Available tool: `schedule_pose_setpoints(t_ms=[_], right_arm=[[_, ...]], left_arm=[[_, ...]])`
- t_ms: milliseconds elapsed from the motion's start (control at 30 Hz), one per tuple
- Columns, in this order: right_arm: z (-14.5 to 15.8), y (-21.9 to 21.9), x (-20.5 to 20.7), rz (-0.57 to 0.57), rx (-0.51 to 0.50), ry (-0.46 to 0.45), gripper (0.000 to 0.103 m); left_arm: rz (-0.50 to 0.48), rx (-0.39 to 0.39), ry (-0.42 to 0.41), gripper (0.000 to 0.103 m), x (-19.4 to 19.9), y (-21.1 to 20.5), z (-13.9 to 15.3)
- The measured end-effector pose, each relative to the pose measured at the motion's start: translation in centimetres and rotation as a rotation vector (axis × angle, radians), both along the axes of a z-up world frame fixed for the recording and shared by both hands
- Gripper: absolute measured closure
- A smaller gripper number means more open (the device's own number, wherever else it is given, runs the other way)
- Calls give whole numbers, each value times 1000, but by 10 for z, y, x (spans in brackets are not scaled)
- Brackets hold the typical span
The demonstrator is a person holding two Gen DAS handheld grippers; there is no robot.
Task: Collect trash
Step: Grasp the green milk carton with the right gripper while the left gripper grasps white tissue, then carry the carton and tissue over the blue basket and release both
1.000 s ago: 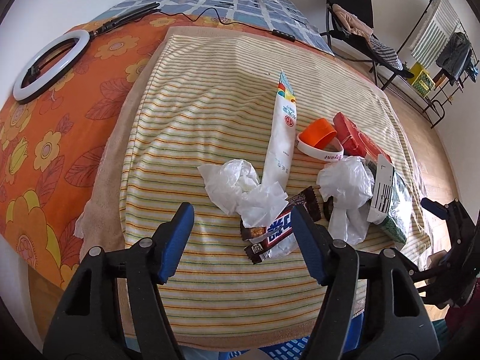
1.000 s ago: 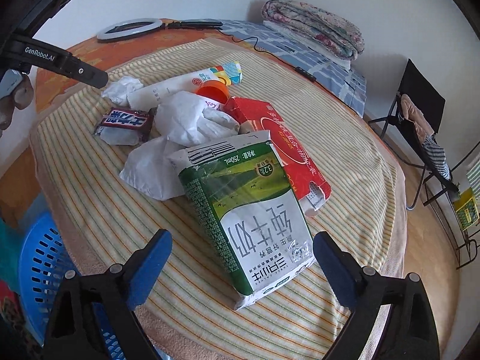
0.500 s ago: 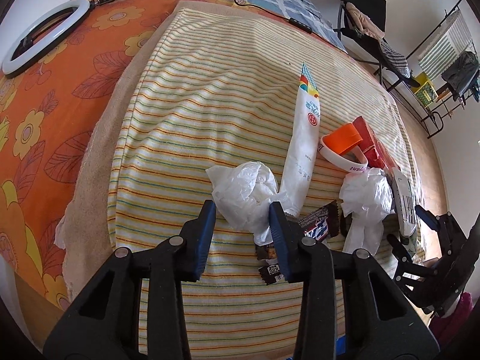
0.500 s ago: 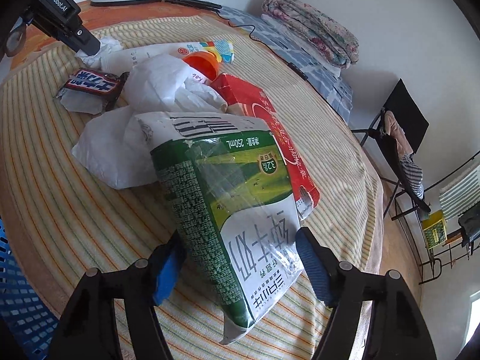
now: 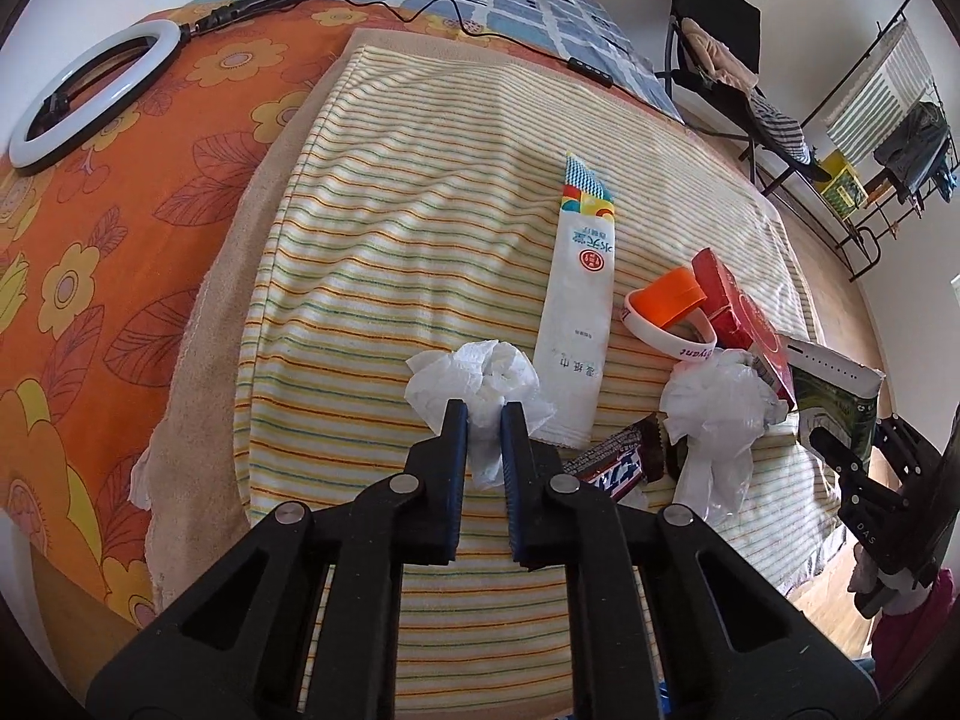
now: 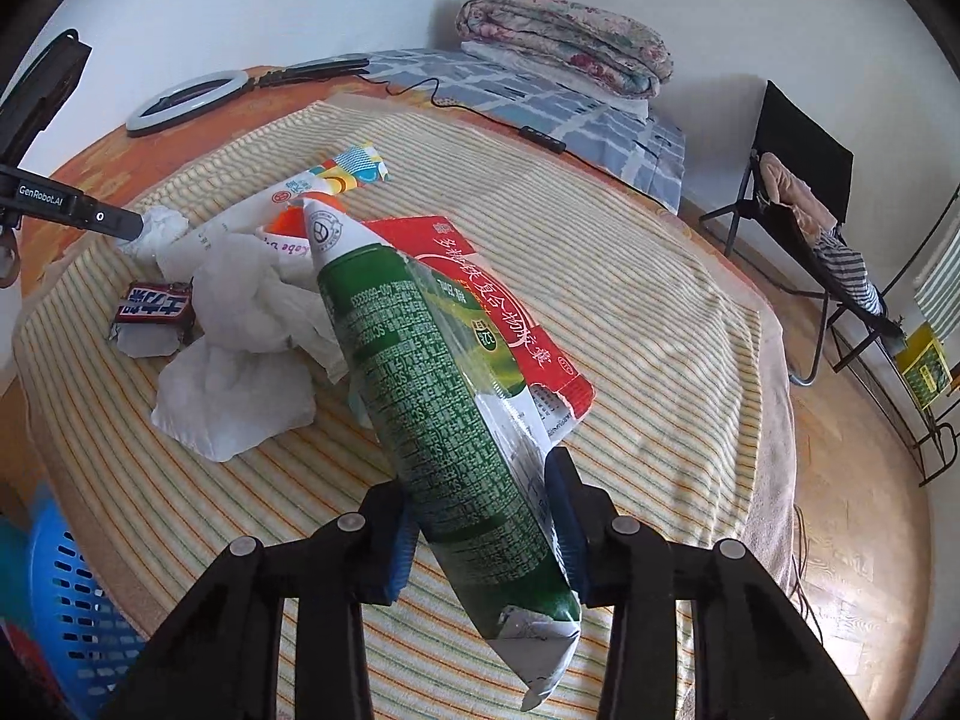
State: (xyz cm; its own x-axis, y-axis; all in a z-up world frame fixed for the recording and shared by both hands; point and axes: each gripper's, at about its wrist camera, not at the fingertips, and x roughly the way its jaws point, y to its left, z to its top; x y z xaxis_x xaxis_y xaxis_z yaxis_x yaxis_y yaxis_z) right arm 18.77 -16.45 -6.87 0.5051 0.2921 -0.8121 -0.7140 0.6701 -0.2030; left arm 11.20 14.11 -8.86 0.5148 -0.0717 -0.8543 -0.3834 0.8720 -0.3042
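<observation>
Left wrist view: the left gripper (image 5: pixel 483 420) is seen low in the centre of the frame, its blue-padded fingers (image 5: pixel 456 438) closed on a crumpled white tissue (image 5: pixel 480 381), which is pinched between them and bulges out above the tips. The tissue lies on the striped towel (image 5: pixel 420 210). Just right of it a long white wrapper (image 5: pixel 579 306) is laid lengthwise, and further right an orange cup (image 5: pixel 672 297) inside a white wristband (image 5: pixel 678 345), a red carton (image 5: pixel 744 318), a crumpled plastic bag (image 5: pixel 714 414) and a dark candy wrapper (image 5: pixel 618 459) are grouped close together.

Right wrist view: the right gripper (image 6: pixel 486 516) is seen at lower centre, its fingers clamped on a green milk carton (image 6: pixel 432 396), which is tilted, with its top end raised toward upper left. The red carton (image 6: pixel 510 306) lies behind it, touching. The plastic bag (image 6: pixel 240 348) and candy wrapper (image 6: pixel 153 309) are noted at centre left. The tip of the left gripper is seen at the tissue (image 6: pixel 159 225) at left. A blue basket (image 6: pixel 66 600) is partly visible at the lower left corner, beside the towel edge. A ring light (image 6: pixel 186 99) lies at upper left.
</observation>
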Motion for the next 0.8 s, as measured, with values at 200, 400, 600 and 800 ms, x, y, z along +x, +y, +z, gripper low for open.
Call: schedule_pose_setpoints(t_ms=[200,400,600,800], right_arm=[[13,-18,14,-67,108,78,71],[26,-35,20,-120,209,134,75],[35,-38,11,-128,239,132,75],[51,-39,-12,-114,272,125,75]], left_arm=[[21,21,-44,94,-8,6,15],[19,34,-66,96,-15,5,25],[1,35,-105,96,-26,-5,41],[-54,73,-133,98,-40,-26,54]])
